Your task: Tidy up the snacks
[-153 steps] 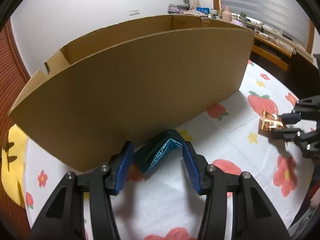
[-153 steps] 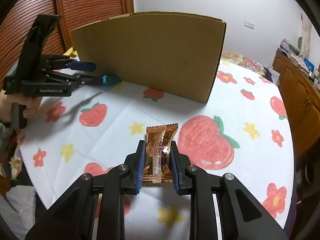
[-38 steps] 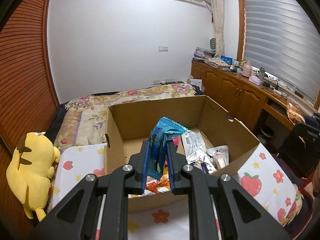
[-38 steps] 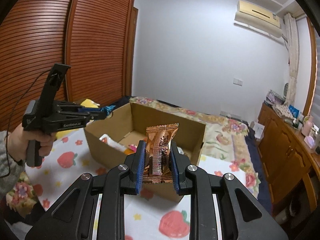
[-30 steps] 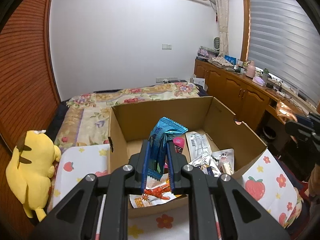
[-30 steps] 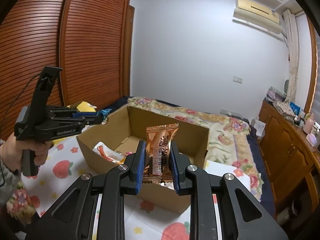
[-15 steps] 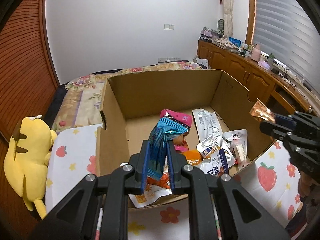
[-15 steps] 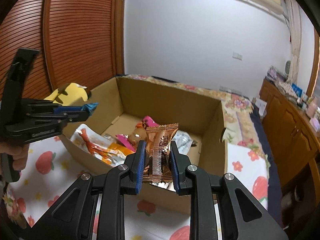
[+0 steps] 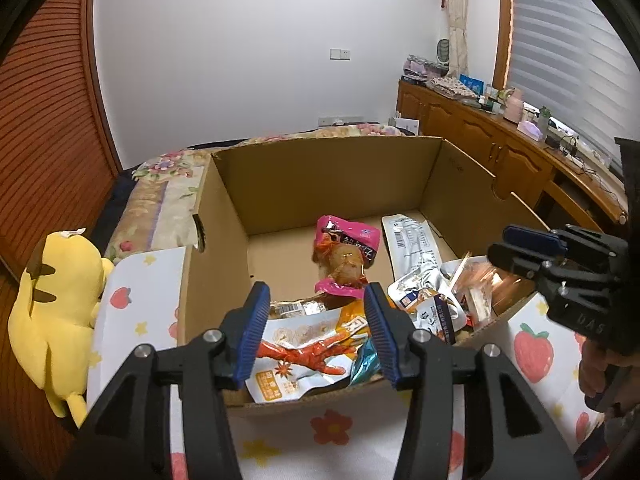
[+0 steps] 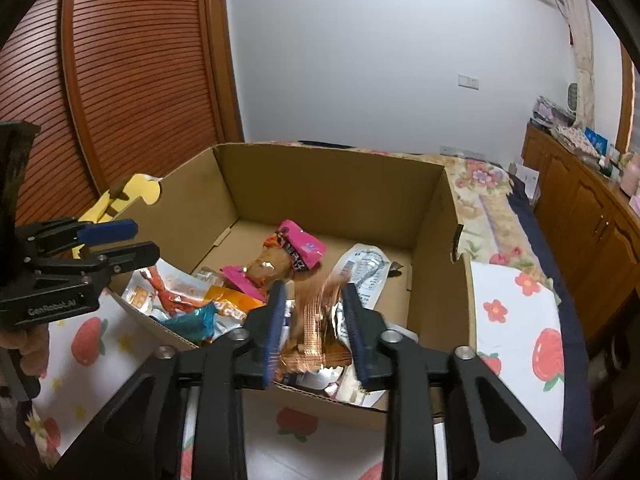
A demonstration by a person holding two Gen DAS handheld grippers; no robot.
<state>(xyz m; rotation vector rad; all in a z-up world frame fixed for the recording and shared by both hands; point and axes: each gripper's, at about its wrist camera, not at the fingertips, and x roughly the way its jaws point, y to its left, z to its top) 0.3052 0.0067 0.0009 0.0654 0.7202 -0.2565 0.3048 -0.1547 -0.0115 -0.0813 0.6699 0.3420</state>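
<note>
Snacks sit in the box [image 9: 328,184] on the bench [image 9: 332,432]; both hands are dropping theirs in. Left tool [image 9: 316,330]: jaws opening, nothing between them; the blue pack [image 10: 192,322] lies inside by the near wall, beside the red-claw pack [image 9: 304,354]. Right tool [image 10: 314,330]: jaws opening, copper pack [image 10: 316,320] between them but blurred, prob. slipping free w/o pad contact, just over the box's near corner. Pink pack [image 9: 346,256] lies mid-box, white pouch [image 9: 412,240] toward the right wall.

Handling, judged: all light, thin foil/film wrappers, soft, crinkly, a bit slippery; contents likely brittle, so a gentle pinch. Best hold is across the flat body or a crimped end seam.
</note>
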